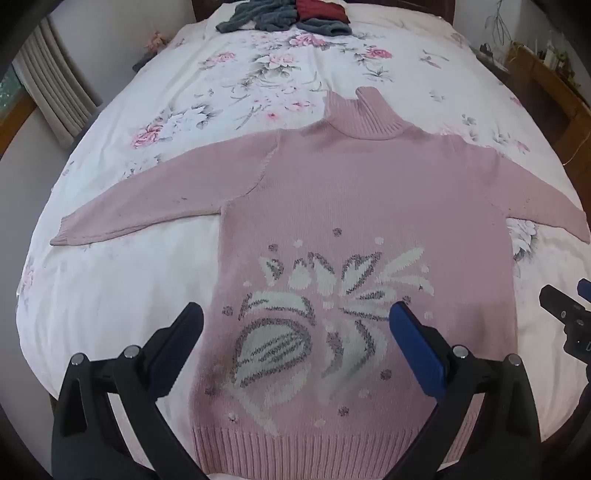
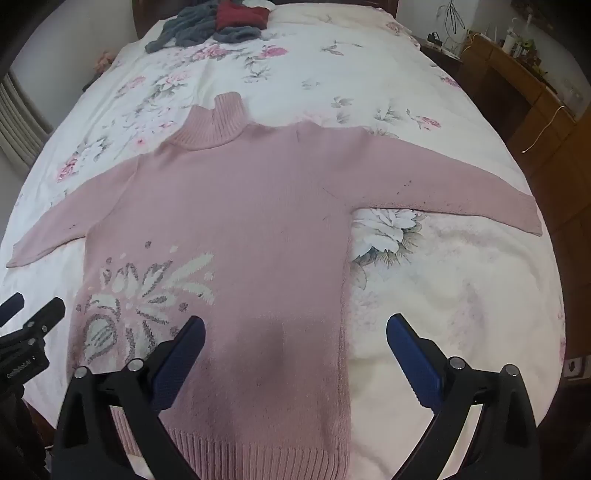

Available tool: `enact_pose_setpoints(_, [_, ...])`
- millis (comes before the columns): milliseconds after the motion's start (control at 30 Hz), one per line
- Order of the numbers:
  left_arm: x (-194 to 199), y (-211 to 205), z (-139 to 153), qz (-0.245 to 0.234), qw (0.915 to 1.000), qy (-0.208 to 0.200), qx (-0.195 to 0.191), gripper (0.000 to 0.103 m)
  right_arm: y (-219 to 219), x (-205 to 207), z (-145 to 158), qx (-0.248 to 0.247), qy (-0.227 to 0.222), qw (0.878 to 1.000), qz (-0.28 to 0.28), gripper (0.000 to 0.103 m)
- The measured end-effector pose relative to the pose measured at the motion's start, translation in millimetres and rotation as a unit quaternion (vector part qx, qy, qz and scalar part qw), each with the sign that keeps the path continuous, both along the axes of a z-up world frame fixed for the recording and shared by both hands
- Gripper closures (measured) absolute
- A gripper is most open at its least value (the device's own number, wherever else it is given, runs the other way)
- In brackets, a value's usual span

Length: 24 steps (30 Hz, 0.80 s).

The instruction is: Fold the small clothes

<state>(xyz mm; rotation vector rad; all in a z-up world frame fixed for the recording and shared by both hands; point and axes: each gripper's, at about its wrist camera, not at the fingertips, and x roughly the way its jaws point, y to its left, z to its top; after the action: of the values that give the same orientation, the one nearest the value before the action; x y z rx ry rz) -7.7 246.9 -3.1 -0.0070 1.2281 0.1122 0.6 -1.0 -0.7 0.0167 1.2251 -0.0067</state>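
A pink turtleneck sweater [image 1: 354,199] [image 2: 236,206] lies flat on the bed, face up, both sleeves spread out sideways, with a white and grey flower pattern [image 1: 314,325] low on its front. My left gripper [image 1: 295,314] hovers open over the lower left part of the body, nothing between its fingers. My right gripper [image 2: 295,325] hovers open over the sweater's lower right side, straddling its side edge, also holding nothing. Each gripper shows at the edge of the other's view: the right gripper [image 1: 565,314] and the left gripper [image 2: 26,314].
The bed [image 1: 258,85] has a white floral cover. A heap of grey and dark red clothes [image 1: 288,14] [image 2: 214,26] lies at its far end. A wooden cabinet [image 2: 517,85] stands to the right, a curtain [image 1: 51,92] to the left.
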Motion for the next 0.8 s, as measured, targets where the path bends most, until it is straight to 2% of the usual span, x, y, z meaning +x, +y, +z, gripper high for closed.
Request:
enact_pose_setpoints(33, [-3.4,3.2,3.5,0.005,0.9999,-0.014,-0.004,0.003,1.6,-0.9,1.1,-0.014,-0.006,1.0,-0.002,0.004])
enact_pose_setpoints(67, [0.1,6.6,1.6,0.006,0.9999,-0.007,-0.008,0.003,1.6,-0.7,1.0,-0.013,-0.005,1.0,-0.001,0.004])
enact_pose_setpoints(100, [-5.4,7.5,0.4,0.007,0.9998,-0.019,-0.006,0.003,1.9,-0.6,0.8,-0.012,-0.006,1.0,-0.002,0.004])
enact_pose_setpoints(167, [-7.0,0.5,2.4,0.007,0.9996,-0.023,0.013,0.003,3.4,-0.6,1.0,-0.011,-0.007,1.0,-0.002,0.004])
enact_pose_setpoints(800, [-9.3,-1.4,-2.1,0.005,0.9994,-0.029,0.02,0.003,2.9,5.3,-2.3,0.0,-0.004,1.0,-0.003,0.004])
